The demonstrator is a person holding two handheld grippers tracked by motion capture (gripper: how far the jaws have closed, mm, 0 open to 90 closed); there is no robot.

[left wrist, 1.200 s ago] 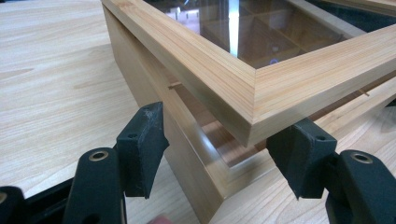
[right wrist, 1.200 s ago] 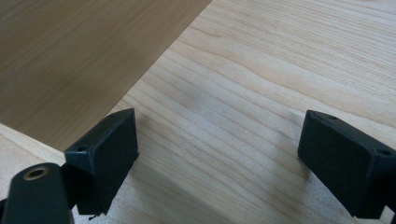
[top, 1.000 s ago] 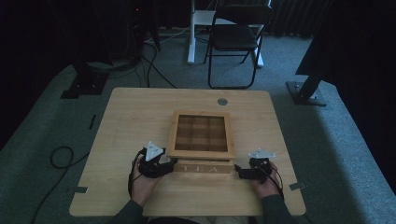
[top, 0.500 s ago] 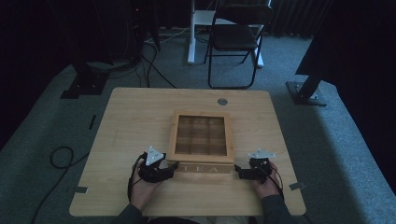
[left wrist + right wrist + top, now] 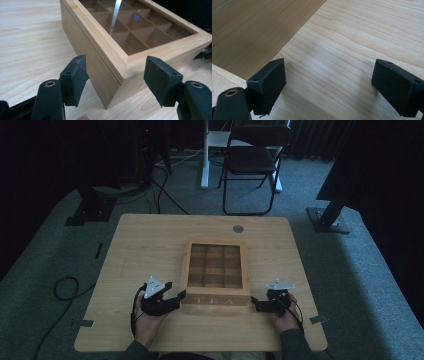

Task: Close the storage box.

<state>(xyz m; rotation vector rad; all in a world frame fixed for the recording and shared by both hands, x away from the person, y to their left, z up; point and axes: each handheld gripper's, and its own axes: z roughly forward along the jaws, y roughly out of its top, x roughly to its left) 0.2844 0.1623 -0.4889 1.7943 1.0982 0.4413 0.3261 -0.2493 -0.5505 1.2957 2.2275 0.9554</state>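
The tea box sits with its lid down; both grippers, left and right, flank its front corners with jaws spread, grasping nothing, so opening remains

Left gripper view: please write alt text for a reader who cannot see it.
A wooden tea box with a closed glass lid sits on a pale wooden table, its near corner pointing at the camera. The left gripper is open, one black finger on either side of that corner, not touching it.
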